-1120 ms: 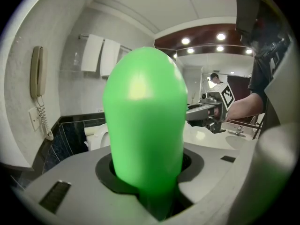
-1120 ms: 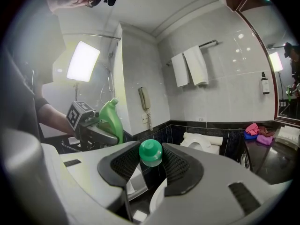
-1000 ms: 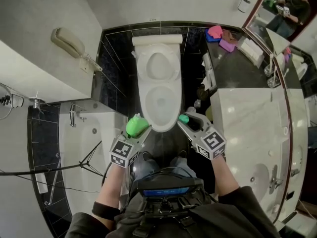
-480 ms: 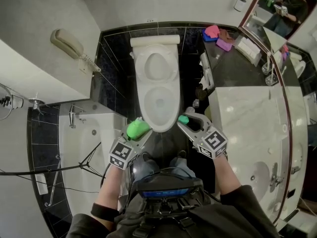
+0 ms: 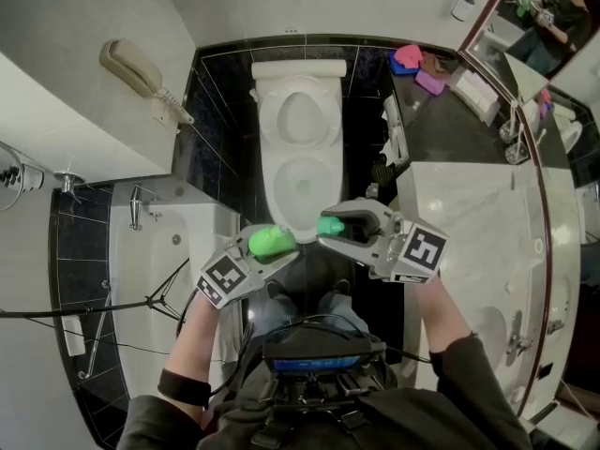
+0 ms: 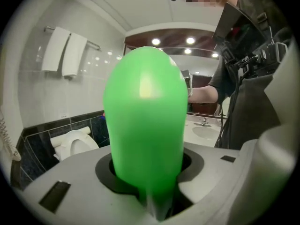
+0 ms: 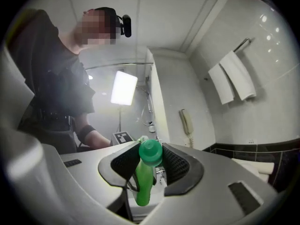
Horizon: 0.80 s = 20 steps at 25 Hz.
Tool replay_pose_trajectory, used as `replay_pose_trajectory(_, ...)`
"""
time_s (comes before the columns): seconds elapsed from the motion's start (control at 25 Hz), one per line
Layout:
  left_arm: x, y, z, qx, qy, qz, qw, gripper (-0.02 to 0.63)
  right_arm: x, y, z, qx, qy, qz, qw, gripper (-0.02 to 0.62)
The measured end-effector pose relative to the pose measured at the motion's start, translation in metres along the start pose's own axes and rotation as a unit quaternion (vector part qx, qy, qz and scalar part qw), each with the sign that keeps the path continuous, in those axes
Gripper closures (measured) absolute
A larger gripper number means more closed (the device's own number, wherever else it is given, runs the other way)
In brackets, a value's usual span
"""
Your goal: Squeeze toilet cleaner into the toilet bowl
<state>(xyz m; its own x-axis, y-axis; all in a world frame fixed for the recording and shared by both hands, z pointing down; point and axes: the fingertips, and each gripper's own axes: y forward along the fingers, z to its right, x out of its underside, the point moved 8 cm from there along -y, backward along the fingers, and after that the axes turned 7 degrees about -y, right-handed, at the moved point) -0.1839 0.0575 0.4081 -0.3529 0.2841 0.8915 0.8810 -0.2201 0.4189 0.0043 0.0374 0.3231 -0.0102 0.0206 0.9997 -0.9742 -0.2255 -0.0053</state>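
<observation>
Two glossy green pieces — bottle (image 5: 272,241), cap (image 5: 330,225)

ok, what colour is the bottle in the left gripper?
Bright green plastic bottle, plain; shows best in the left gripper view.

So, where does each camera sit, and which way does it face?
Head view: on the person's head, facing steeply down at the toilet; left gripper, right gripper and forearms show.
Left gripper view: on the left gripper, facing past the green bottle toward the sink counter; the person's torso shows.
Right gripper view: on the right gripper, facing past the green cap toward the wall phone; torso and left forearm show.
Shared: head and right gripper views both show the wall phone.
</observation>
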Motion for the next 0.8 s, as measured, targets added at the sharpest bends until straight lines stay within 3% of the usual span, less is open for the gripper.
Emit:
replay_pose_trajectory(0.24,-0.007,0.004,0.006,0.033,0.022,-0.011,0.9991,0.423,-0.027,0.023,-0.009,-0.075,-0.014,0.001,0.997,0.446)
replay_pose_trajectory(0.8,-0.016,0.011,0.013,0.068,0.03,0.005,0.9972,0.423,-0.028,0.04,-0.008,-0.129,-0.013,0.002,0.992,0.446)
